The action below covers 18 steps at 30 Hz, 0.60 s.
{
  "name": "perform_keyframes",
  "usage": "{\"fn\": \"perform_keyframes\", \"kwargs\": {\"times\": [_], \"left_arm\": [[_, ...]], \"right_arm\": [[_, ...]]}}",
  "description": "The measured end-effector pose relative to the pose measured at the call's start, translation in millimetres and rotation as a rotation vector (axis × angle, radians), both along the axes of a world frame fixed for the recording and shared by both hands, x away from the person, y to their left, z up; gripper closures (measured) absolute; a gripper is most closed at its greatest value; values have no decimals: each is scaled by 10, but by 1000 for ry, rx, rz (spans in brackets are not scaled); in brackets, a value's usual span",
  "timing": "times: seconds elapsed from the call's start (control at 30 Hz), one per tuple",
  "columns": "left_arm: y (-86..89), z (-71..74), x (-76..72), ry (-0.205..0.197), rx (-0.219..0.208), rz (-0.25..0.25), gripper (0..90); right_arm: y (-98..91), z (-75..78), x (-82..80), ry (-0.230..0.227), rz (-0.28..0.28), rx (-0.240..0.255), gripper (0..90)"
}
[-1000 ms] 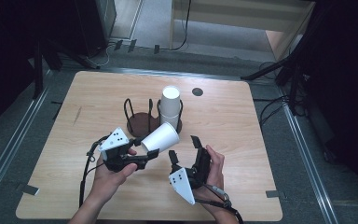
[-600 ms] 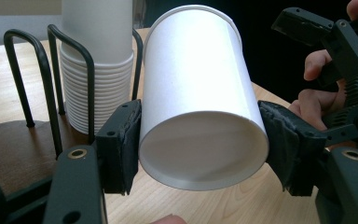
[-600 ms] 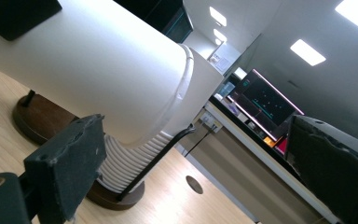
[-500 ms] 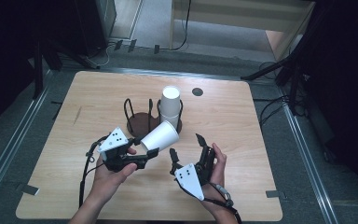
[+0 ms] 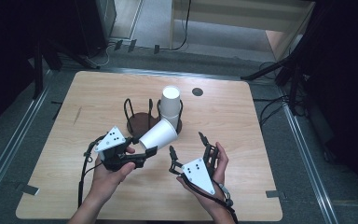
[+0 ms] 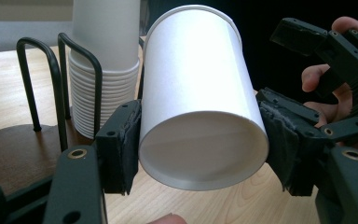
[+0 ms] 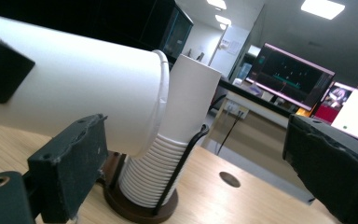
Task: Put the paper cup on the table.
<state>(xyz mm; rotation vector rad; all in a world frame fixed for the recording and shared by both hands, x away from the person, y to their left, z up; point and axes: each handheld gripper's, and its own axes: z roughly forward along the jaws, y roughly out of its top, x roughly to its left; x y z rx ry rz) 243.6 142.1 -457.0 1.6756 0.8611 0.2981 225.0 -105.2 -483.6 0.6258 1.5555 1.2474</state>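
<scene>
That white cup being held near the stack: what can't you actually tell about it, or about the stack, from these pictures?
- Held cup: its inside is hidden in every view; the left gripper view shows its base.
- Cup stack: the count is unclear, since the rims are too fine and the holder's wires cross them.
- Stack's bottom: hidden by the held cup in the high view.

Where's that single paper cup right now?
In the high view the cup lies tilted in the left tool, just in front of the cup stack in its wire holder.
</scene>
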Motion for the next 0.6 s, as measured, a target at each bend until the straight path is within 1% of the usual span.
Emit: {"fn": "perform_keyframes", "kwargs": {"times": [0.03, 0.07, 0.17, 0.2, 0.23, 0.27, 0.33, 0.37, 0.4, 0.43, 0.47, 0.5, 0.53, 0.57, 0.6], "left_arm": [[1, -1, 1, -1, 0, 0, 342], [1, -2, 1, -1, 0, 0, 342], [-8, -4, -2, -2, -1, 1, 342], [-12, -5, -3, -3, -3, 0, 342], [-12, -5, -3, -3, -3, 0, 342], [-14, -6, -4, -3, -3, 0, 342], [-15, -8, -5, -3, -1, -2, 342], [-19, -10, -5, -2, -4, -3, 342], [-21, -12, -5, -2, -3, -5, 342], [-25, -13, -5, -2, -4, -5, 342], [-28, -14, -6, -2, -4, -5, 342], [-32, -15, -6, -2, -3, -5, 342], [-36, -18, -6, -1, -4, -6, 342], [-36, -18, -6, -1, -4, -6, 342], [-36, -20, -5, -2, -3, -7, 342]], "right_arm": [[0, 9, 1, 16, 1, 25, 68], [0, 9, 1, 16, 1, 25, 68], [6, 21, -5, 46, 15, 68, 69], [6, 26, -4, 63, 22, 98, 70], [6, 26, -4, 63, 22, 98, 70], [4, 28, -2, 74, 26, 115, 70], [-2, 34, 1, 100, 35, 154, 72], [-9, 40, 8, 122, 42, 189, 72], [-9, 40, 8, 122, 42, 189, 72], [-12, 40, 11, 135, 47, 208, 73], [-19, 43, 14, 163, 53, 244, 74], [-19, 43, 14, 163, 53, 244, 74], [-29, 57, 18, 204, 63, 305, 78], [-29, 57, 18, 204, 63, 305, 78], [-27, 63, 13, 209, 63, 315, 83]]}}
